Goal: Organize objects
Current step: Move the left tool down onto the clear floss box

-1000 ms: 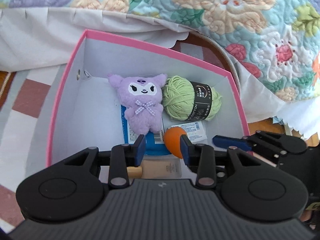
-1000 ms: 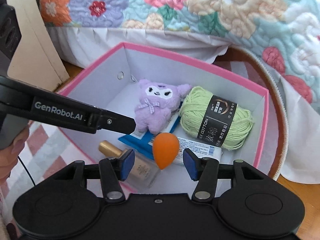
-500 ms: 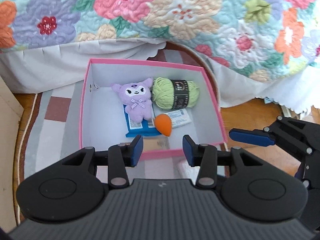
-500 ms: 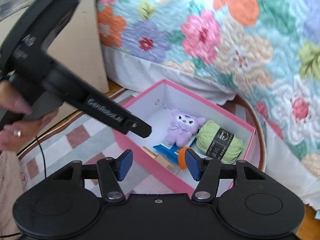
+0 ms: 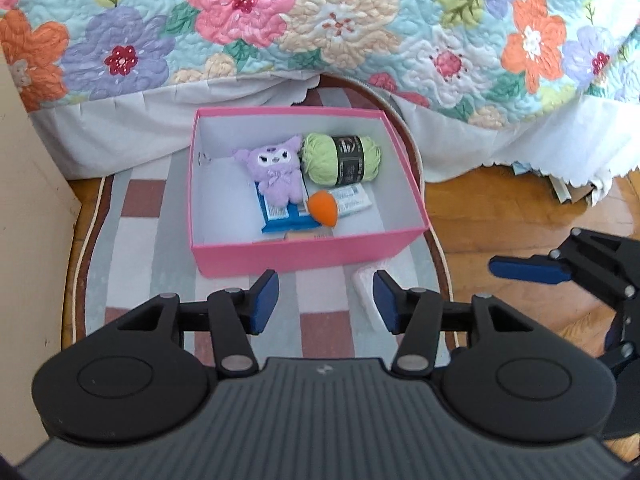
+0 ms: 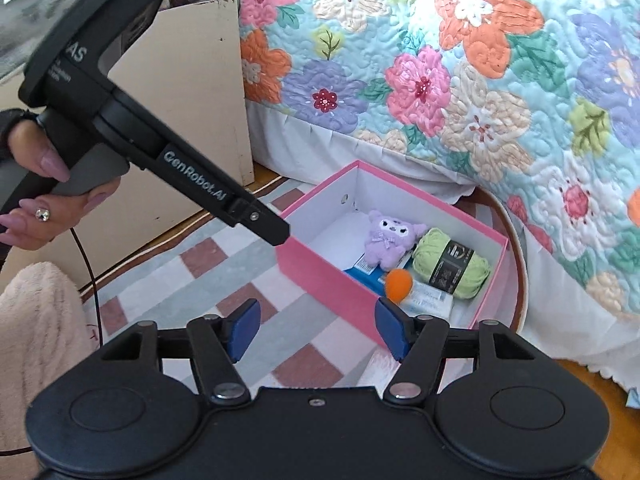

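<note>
Both grippers hang above the rug, jaws apart and empty: the left gripper (image 5: 326, 300) has just been opening to a moderate gap, the right gripper (image 6: 318, 330) likewise, a little wider. Pink box (image 5: 304, 254) sits on the striped rug (image 5: 144, 236), ahead of both tools and clear of them. Inside the box: a purple plush toy (image 5: 276, 174) lying partly on a blue packet (image 5: 280, 220); a green yarn ball (image 5: 340, 158) just beside the toy; an orange sponge (image 5: 324, 208) resting against a white tube (image 5: 354, 200). A small white object (image 5: 366, 284) lies on the rug near the box's front corner. Flowered quilt (image 5: 320, 32) hangs behind the box. A hand (image 6: 36, 188) grips the left tool's handle.
</note>
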`<action>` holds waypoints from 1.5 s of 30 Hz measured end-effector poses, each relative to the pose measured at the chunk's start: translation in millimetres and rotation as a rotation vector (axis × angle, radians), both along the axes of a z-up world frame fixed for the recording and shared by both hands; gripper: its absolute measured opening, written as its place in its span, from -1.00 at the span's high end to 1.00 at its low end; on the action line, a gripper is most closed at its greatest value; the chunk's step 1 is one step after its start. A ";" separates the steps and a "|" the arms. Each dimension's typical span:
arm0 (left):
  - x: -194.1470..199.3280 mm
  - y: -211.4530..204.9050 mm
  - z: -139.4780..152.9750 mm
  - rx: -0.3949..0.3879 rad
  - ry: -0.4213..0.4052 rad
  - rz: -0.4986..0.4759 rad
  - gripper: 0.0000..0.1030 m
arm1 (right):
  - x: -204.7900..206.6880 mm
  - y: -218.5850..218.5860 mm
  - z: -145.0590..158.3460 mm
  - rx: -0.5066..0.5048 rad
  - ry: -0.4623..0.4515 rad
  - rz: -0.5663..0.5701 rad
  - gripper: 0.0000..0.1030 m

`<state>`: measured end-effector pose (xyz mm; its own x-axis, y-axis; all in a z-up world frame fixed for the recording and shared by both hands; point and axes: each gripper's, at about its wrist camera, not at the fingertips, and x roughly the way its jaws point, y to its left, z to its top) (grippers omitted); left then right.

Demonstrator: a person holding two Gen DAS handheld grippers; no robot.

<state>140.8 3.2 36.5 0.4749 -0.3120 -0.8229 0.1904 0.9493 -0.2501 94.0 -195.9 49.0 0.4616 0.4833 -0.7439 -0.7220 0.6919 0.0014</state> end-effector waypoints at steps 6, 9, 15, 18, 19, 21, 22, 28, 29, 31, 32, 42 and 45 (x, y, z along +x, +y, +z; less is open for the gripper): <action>-19.9 -9.0 -18.4 -0.003 0.026 -0.011 -0.05 | -11.8 -15.8 -17.2 -0.010 0.013 -0.026 -0.35; -24.4 -14.6 -30.0 -0.010 0.027 -0.009 -0.05 | -12.6 -22.6 -28.3 -0.007 0.035 -0.046 -0.35; -21.9 -28.9 -59.8 -0.041 0.051 -0.047 -0.05 | -10.2 -27.6 -60.8 -0.043 0.045 -0.090 -0.35; -17.2 -36.4 -75.5 -0.072 0.050 -0.061 -0.05 | -7.5 -27.6 -82.6 -0.054 0.047 -0.120 -0.35; -15.1 -39.0 -81.3 -0.084 0.049 -0.062 -0.05 | -6.1 -27.7 -89.7 -0.055 0.045 -0.133 -0.35; -10.6 -43.8 -93.8 -0.117 0.049 -0.065 -0.05 | -3.4 -26.8 -106.0 -0.064 0.027 -0.156 -0.35; -8.5 -45.5 -100.4 -0.138 0.051 -0.061 -0.05 | -1.6 -26.8 -112.9 -0.066 0.016 -0.165 -0.35; 3.5 -57.1 -140.3 -0.196 0.072 -0.041 -0.01 | 18.7 -24.7 -158.1 -0.068 0.015 -0.243 -0.35; 5.0 -58.3 -146.4 -0.203 0.076 -0.039 -0.01 | 22.8 -25.0 -164.3 -0.067 0.020 -0.259 -0.35; 8.3 -59.2 -158.0 -0.221 0.090 -0.035 0.01 | 29.3 -25.0 -174.9 -0.070 0.031 -0.284 -0.35; 10.2 -59.4 -163.3 -0.230 0.098 -0.033 0.02 | 32.2 -24.7 -179.4 -0.071 0.034 -0.291 -0.35; 21.2 -64.8 -204.5 -0.287 0.101 -0.027 0.17 | 40.3 -17.5 -209.0 -0.102 0.017 -0.323 -0.36; 21.8 -65.6 -209.6 -0.307 0.100 -0.032 0.17 | 41.3 -13.2 -212.5 -0.112 0.012 -0.321 -0.35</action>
<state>162.6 -62.4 -173.0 0.3825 -0.5660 -0.7303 0.1787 0.8208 -0.5425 135.3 -209.1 -163.5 0.5679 0.2296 -0.7904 -0.4675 0.8804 -0.0801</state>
